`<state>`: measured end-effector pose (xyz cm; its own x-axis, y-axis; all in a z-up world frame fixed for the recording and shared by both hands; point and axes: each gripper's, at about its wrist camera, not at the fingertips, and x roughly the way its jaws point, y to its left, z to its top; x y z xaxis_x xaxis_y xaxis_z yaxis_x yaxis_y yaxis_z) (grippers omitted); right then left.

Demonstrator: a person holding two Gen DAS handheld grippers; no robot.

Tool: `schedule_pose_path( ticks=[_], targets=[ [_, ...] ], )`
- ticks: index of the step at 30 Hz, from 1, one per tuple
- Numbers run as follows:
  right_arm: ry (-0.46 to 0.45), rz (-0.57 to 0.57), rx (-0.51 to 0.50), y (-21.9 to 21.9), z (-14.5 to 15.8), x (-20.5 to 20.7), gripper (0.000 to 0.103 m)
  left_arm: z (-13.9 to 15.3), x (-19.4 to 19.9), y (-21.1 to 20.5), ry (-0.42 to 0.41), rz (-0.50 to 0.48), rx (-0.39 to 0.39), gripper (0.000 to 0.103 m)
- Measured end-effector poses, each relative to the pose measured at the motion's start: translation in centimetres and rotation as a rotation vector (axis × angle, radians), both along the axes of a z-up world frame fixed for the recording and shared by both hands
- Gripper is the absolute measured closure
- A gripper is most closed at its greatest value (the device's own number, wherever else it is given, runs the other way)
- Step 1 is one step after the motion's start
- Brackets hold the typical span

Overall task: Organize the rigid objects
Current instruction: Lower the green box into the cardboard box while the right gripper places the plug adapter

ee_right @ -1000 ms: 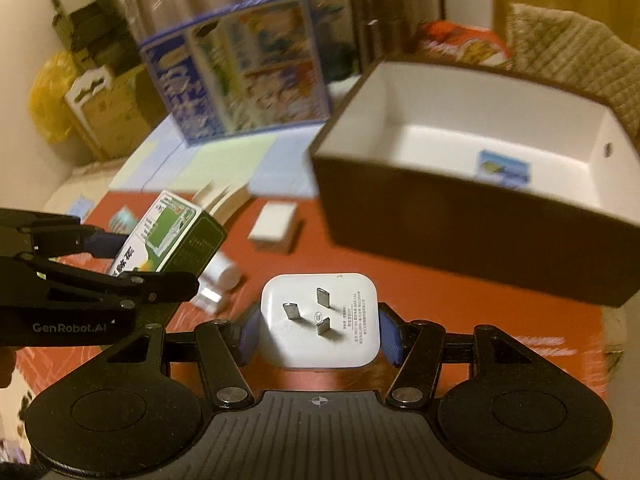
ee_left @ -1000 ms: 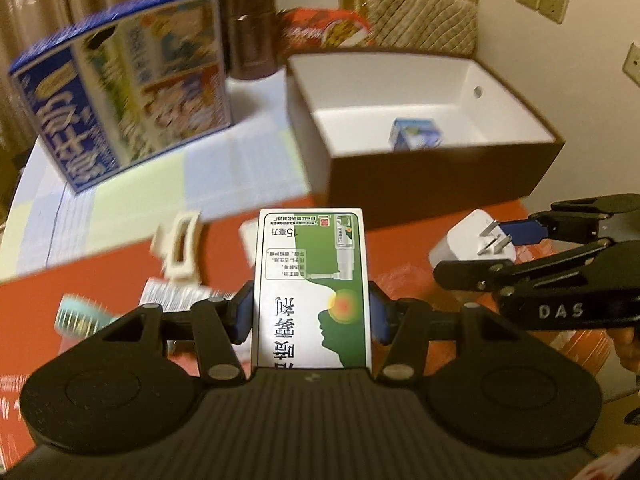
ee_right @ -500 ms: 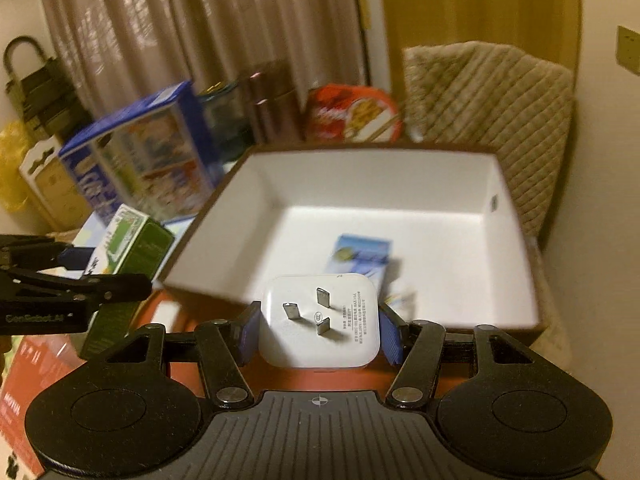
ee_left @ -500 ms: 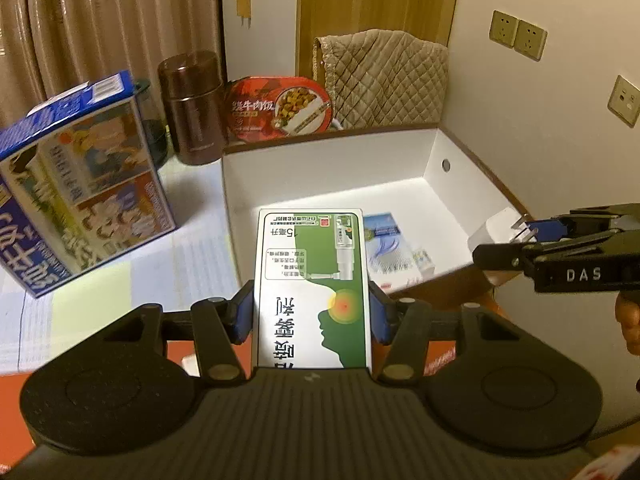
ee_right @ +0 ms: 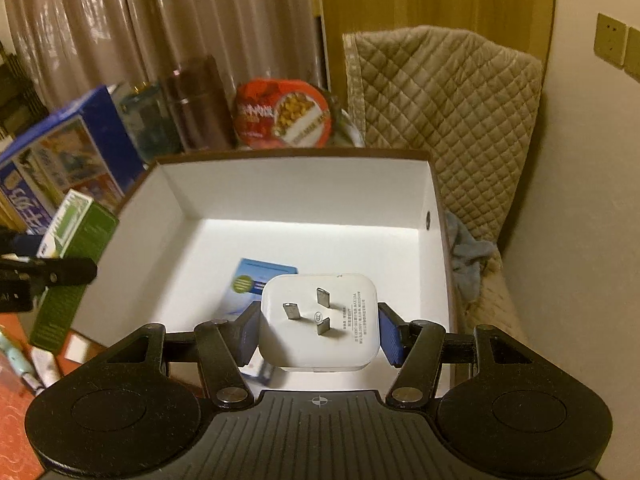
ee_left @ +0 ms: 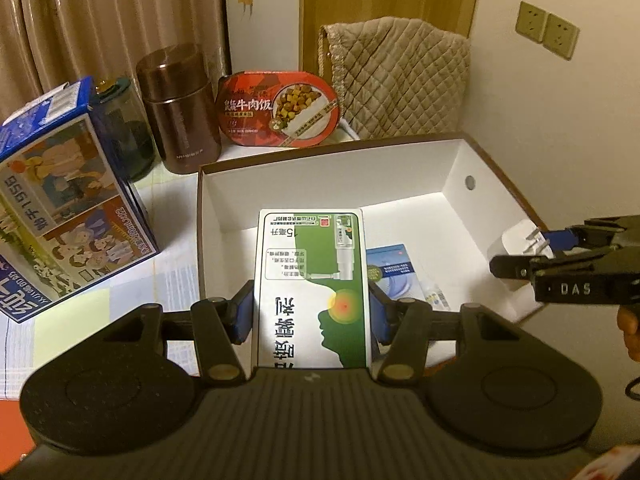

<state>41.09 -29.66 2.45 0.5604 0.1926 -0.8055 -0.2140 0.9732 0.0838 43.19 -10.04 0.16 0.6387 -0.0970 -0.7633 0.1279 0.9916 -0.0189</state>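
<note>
Blue leaflet (ee_right: 256,280) partly hidden by plug (ee_right: 320,320).

Both claws now sit over the open brown box (ee_right: 436,208), no longer above the red table surface in front of it. The left claw (ee_left: 311,312) carries the green-and-white carton (ee_left: 312,280) from over the red table to above the box's white floor, near its left wall. The right claw (ee_right: 319,328) brings the white plug adapter (ee_right: 319,322) from outside the near wall to above the box interior, over the blue leaflet (ee_right: 260,276). The small loose items on the red table drop out of the left view.
</note>
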Motion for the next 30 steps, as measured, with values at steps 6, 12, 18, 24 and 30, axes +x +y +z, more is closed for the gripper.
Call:
schedule_pose_path(
  ticks=[6,12,18,24,30],
  targets=[
    [0.057,0.03,-0.057,-0.4,-2.2,1.7,0.047,-2.1,2.3,-0.5,0.048,0.034,0.006,0.052],
    [0.089,0.066,-0.111,-0.4,-3.8,2.5,0.047,-4.0,3.7,-0.6,0.099,0.048,0.007,0.052],
    [0.094,0.1,-0.146,0.0,-4.3,2.9,0.047,-5.2,4.9,-1.0,0.123,0.059,0.02,0.052],
    [0.097,0.122,-0.17,0.3,-4.5,3.3,0.047,-6.2,5.7,-1.3,0.141,0.055,0.02,0.051],
    [0.107,0.142,-0.189,0.4,-4.6,3.8,0.047,-7.1,6.2,-1.7,0.126,0.059,0.026,0.049]
  ],
)
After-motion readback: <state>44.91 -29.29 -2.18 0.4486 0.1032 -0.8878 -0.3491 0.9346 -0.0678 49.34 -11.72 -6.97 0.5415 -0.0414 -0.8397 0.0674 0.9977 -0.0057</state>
